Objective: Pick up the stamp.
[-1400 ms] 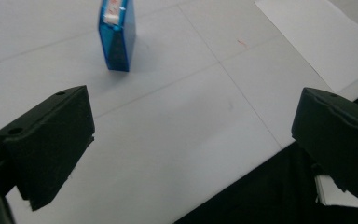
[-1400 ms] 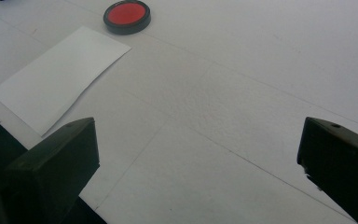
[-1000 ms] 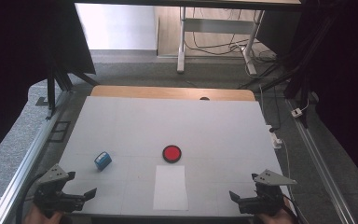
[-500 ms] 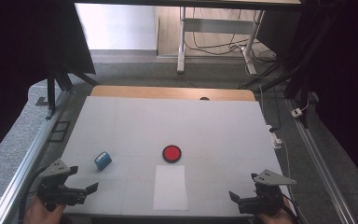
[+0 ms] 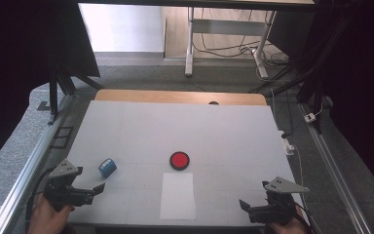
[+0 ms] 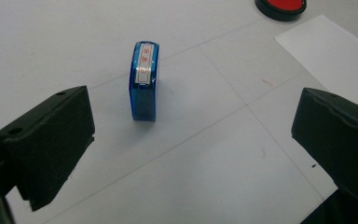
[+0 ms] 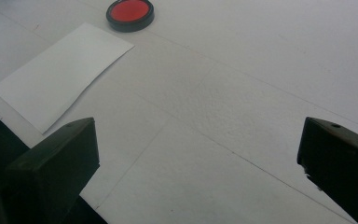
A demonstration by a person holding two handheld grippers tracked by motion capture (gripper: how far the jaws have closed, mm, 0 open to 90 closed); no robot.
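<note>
A small blue stamp (image 5: 107, 167) with a white label stands on the white table (image 5: 175, 126) at the front left. In the left gripper view the stamp (image 6: 144, 81) lies just beyond the wide-apart jaws. My left gripper (image 5: 91, 190) is open, a short way in front of and left of the stamp, not touching it. A round red ink pad (image 5: 179, 160) in a black case sits mid-table, with a white paper sheet (image 5: 177, 195) in front of it. My right gripper (image 5: 247, 205) is open at the front right corner, over bare table (image 7: 242, 121).
The ink pad (image 7: 130, 13) and paper sheet (image 7: 60, 74) lie to the far left in the right gripper view. A wooden strip (image 5: 175, 96) edges the table's far side. Metal rails (image 5: 27, 165) run along both sides, and cables (image 5: 292, 146) hang by the right edge.
My left gripper has moved forward and a little to the right, closer to the blue stamp. The right gripper has stayed put.
</note>
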